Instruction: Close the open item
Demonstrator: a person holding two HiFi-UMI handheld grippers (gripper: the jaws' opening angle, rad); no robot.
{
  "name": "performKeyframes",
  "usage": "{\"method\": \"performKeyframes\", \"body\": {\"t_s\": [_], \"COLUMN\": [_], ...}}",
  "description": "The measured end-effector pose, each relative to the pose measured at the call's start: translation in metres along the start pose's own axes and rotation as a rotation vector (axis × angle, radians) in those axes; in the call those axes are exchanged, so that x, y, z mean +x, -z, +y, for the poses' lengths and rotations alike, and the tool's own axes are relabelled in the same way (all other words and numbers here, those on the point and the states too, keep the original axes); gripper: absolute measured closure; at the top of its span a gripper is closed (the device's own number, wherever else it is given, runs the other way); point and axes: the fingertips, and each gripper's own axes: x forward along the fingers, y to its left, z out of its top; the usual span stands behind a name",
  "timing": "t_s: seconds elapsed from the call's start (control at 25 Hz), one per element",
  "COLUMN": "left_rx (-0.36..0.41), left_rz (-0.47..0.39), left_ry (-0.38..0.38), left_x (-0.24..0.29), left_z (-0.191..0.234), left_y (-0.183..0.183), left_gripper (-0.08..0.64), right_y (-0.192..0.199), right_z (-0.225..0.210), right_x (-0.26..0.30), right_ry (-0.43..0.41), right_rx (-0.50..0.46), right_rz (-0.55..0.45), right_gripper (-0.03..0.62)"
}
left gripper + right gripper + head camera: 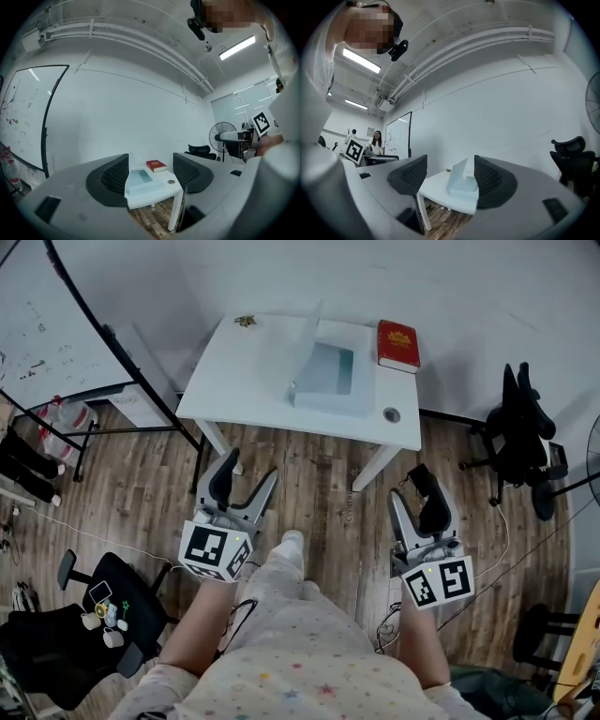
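While the box is lying open on the white table, its lid is standing up along its left side, and the pale tray is facing upward. The box is sitting right of the table's middle, close to the near edge. A red book is lying just beside it at the far right corner, with a narrow gap between them. A round hole is showing near the near right corner, and a small brownish thing is resting at the far left corner. The table's left half is lying bare up to the edge.

The person is standing well back from the table, and a stretch of wooden floor is lying open between the near edge and both tools. The left gripper is pointing level at the table with its jaws spread wide and nothing between the pads. The right gripper is doing the same, wide and empty, with the box showing far off through its gap.

A whiteboard on a black stand is crowding the floor off the table's left edge. A black office chair is standing well apart from the right edge.
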Motion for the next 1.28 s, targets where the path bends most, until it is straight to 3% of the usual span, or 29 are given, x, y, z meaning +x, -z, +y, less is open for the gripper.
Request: {"method": "performKeyframes", "body": {"t_s": [0.72, 1.04, 1.28], "left_rx": [0.018, 0.013, 0.004], "left_rz": [-0.011, 0.013, 0.033], "left_ry": [0.032, 0.035, -0.008], "left_x": [0.153, 0.2, 0.24], "left_z": [0.124, 0.138, 0.143], "left_y": [-0.002, 0.01, 0.019], "left_gripper": [0.281, 0.281, 0.281], "right_y": [-0.005, 0.007, 0.012], "right_z": [-0.041, -0.073, -0.11], "right_x": [0.182, 0.222, 0.271], "right_ry": [0.005, 0.005, -0.059], "right_rx": [-0.036, -0.019, -0.002], "right_rz": [-0.019, 0.025, 0.027], "right_gripper": [0.285, 0.285, 0.286]}}
